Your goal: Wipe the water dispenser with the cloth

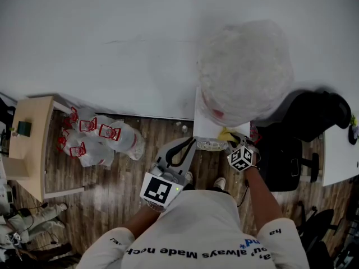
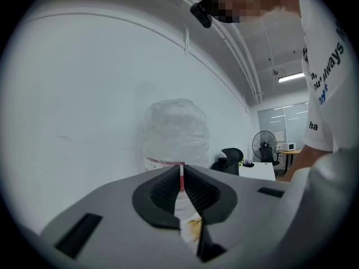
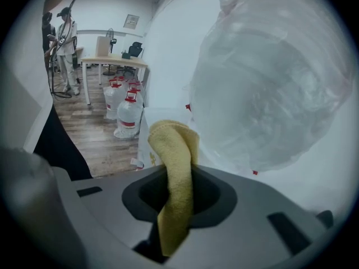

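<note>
The white water dispenser (image 1: 208, 126) stands against the wall with a plastic-wrapped bottle (image 1: 244, 72) on top. My right gripper (image 1: 231, 143) is at the dispenser's top front edge, shut on a yellow cloth (image 1: 226, 134). In the right gripper view the cloth (image 3: 173, 150) sticks up between the jaws, next to the wrapped bottle (image 3: 269, 94). My left gripper (image 1: 188, 148) hovers just left of the dispenser's front. Its jaws (image 2: 182, 179) are shut with nothing between them and point at the bottle (image 2: 176, 130).
Several sealed water bottles (image 1: 95, 134) lie on the wood floor at the left, beside a light wooden desk (image 1: 28, 150). A black office chair (image 1: 305, 128) and a white table (image 1: 339, 156) stand at the right. A person (image 3: 63, 38) stands far back.
</note>
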Demonstrator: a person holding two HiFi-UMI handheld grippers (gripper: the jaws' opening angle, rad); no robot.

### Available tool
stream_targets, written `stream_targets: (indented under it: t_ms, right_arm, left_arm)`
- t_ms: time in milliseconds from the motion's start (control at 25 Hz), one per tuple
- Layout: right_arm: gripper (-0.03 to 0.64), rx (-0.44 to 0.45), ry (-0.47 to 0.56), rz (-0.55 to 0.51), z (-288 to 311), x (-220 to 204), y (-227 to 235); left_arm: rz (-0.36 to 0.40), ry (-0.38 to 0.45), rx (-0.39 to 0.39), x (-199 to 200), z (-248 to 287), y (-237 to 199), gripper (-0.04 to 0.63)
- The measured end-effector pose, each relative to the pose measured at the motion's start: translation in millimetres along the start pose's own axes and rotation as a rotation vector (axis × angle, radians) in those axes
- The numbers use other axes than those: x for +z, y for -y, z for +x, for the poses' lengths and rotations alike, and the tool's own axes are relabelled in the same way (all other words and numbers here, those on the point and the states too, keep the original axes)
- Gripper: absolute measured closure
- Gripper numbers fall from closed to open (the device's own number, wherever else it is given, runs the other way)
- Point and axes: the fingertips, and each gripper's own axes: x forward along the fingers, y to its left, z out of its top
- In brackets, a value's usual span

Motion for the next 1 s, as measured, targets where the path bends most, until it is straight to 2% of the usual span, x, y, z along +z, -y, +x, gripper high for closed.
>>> stream_targets:
  t_ms: [200,600,1000]
  right_arm:
    - [0.537,-0.028,0.046,0.046,-10.7,4.5,25.1]
    - [0.537,-0.105,-0.025,0.054,-5.3,-36.5,93.3]
    - [0.537,-0.126,-0.077,0.065,24.4,-54.8,138.0]
  left_arm:
    - [-0.009,-0.003,0.006,-1.4,7.0,-2.3,0.558]
    - [-0.005,-0.005,0.026,-2.0,18.4,-3.5,0.558]
    - [-0.003,-0.016,0.061,-4.5,29.6,-12.1,0.558]
